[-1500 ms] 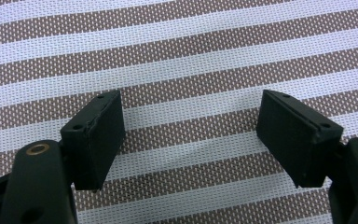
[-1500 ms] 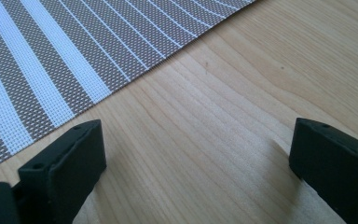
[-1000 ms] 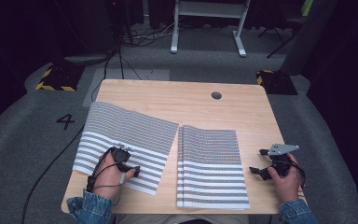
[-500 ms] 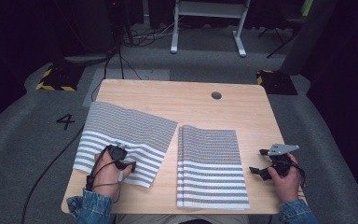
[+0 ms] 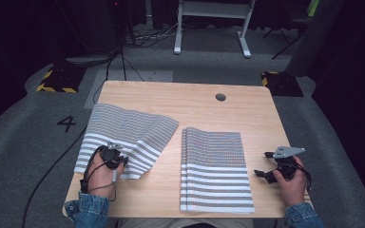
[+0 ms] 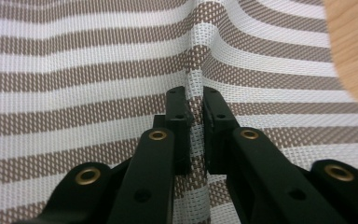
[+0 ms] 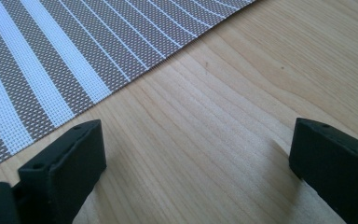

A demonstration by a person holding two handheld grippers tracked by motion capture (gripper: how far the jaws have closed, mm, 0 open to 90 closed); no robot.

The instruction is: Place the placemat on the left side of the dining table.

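L tongs [image 6: 194, 105] pinch striped mat [image 5: 128, 130], R tongs [image 7: 196, 158] wide apart on table [image 5: 171, 95]; floor marked "4" [image 5: 67, 123].

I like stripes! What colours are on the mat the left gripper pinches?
Brown and white stripes on the mat, clearest in the left gripper view.

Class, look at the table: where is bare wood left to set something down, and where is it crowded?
Free: the far strip of the table around its round hole, and the right edge beside the right tool. Crowded: the loose striped mat pinched by the left tool, and the stacked mats.
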